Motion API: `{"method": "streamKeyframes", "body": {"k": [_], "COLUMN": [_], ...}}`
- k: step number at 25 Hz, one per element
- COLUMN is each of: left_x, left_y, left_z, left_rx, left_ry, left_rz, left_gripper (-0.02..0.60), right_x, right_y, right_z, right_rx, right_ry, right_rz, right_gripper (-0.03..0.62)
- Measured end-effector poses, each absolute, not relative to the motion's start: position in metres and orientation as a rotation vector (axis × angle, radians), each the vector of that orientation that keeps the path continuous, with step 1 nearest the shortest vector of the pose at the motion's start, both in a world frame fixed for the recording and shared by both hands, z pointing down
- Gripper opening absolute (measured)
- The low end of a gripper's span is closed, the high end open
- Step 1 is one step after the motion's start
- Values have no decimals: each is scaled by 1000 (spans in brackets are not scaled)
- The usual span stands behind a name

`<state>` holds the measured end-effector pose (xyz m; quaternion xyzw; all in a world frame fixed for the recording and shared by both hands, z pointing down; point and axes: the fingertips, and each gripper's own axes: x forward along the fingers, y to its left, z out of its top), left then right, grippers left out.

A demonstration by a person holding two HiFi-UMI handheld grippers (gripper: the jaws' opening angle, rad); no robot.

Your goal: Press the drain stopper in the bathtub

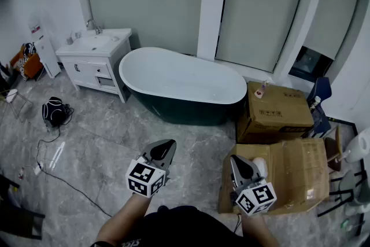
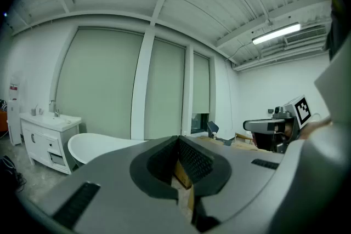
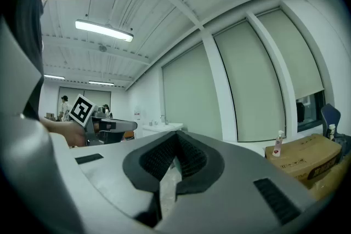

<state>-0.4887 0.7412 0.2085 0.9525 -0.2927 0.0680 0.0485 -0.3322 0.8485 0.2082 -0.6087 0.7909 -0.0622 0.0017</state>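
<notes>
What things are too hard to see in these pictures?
- No view shows the drain stopper. In the head view the inside of the bathtub is too far and pale to show it. In the left gripper view the left claw covers most of the tub.
- The bottle on the cardboard box: its label is too small to read in the head view and right gripper view.

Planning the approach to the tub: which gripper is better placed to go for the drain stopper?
Left, probably. The left gripper faces the bathtub over open floor; the right gripper faces cardboard boxes. The stopper isn't visible.
</notes>
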Motion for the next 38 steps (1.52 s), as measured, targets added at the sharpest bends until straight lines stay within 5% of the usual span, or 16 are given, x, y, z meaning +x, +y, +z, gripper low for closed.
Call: {"method": "streamKeyframes", "body": {"k": [24,38], "left_x": [-464,-416], "left_y": [810,715], "left_z": [239,257], "left_rx": [2839,2816], "left_ry": [-880,-795], "left_rz": [248,223], "left_gripper": [15,15], "right_x": [-323,-285], "right_y": [919,843], "right_z": [232,255], "right_rx": [-1808,-1853], "right_ry": [2483,2418], "right_rz": [-377,-489], "right_gripper": [14,14]}}
